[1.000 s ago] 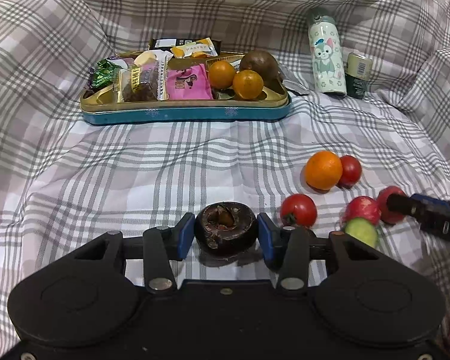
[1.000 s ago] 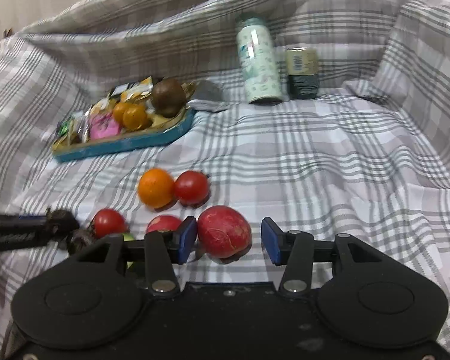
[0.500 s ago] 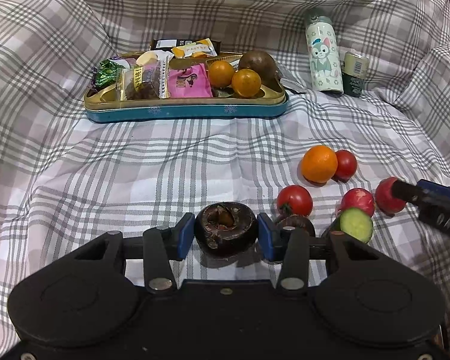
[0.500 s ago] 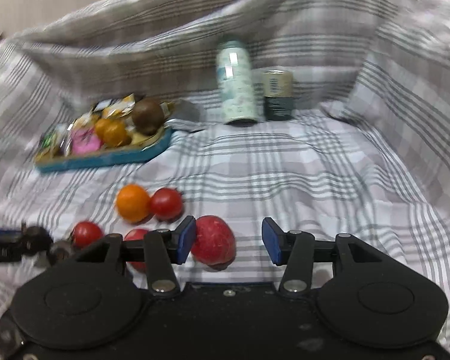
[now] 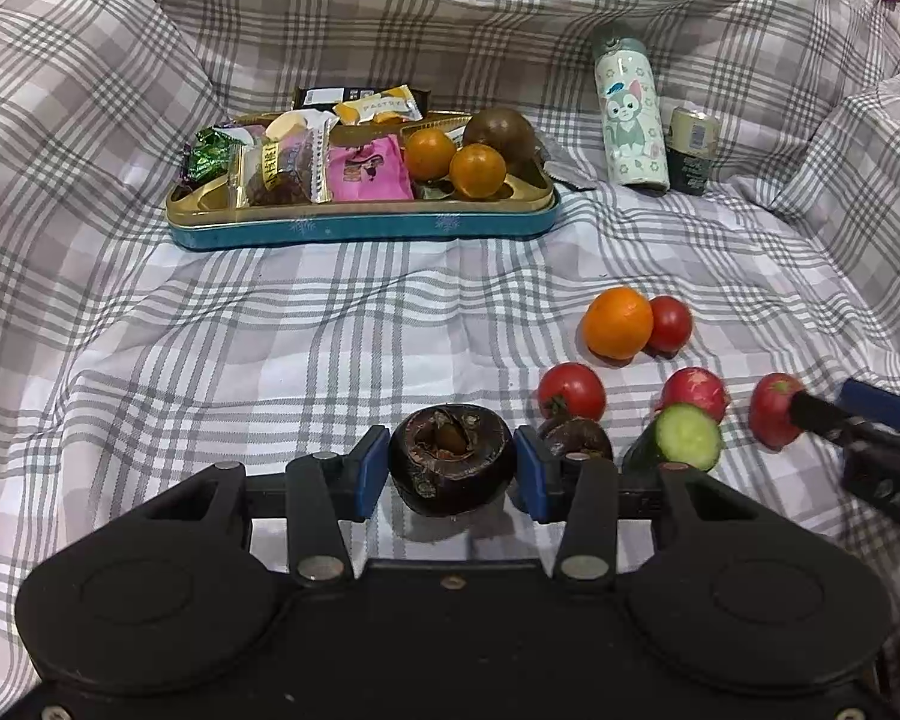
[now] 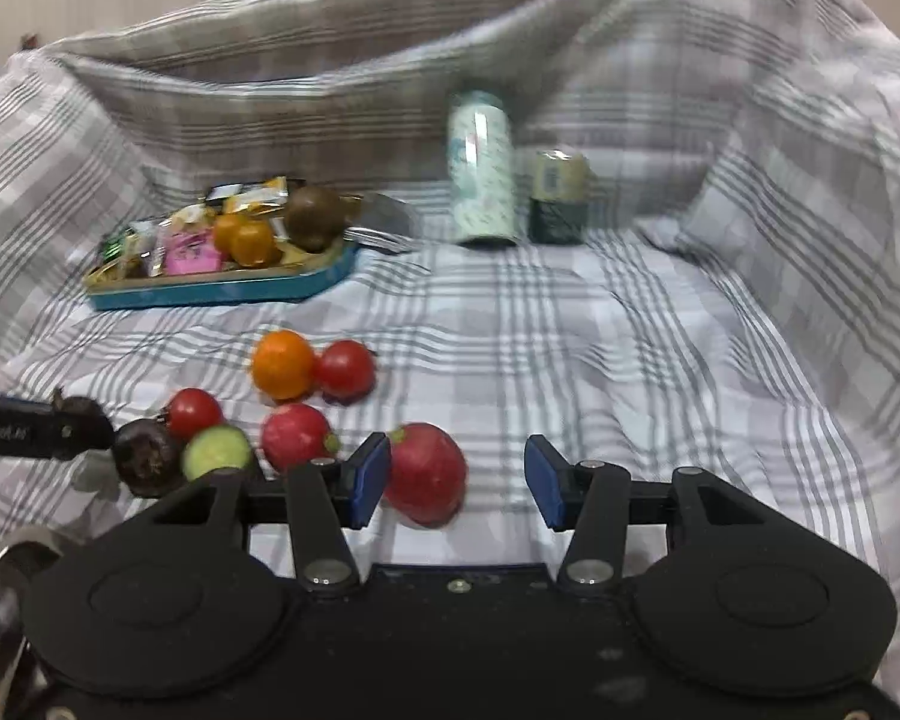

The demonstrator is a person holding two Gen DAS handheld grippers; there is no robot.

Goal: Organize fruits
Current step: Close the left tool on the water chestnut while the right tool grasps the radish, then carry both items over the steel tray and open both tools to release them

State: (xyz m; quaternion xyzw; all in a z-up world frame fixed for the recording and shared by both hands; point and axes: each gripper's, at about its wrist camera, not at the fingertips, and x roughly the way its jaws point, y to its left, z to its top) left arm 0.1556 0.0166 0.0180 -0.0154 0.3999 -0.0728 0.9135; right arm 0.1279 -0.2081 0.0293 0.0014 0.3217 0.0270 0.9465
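Left gripper (image 5: 451, 468) is clamped on a dark, wrinkled fruit (image 5: 452, 457), both pads pressing its sides just above the plaid cloth (image 5: 270, 348); carrying it to the tin tray (image 5: 360, 228) far ahead looks like the step in hand. Right gripper (image 6: 456, 480) stands open, one pad beside a red fruit (image 6: 426, 474), the other clear; it must centre, then close.
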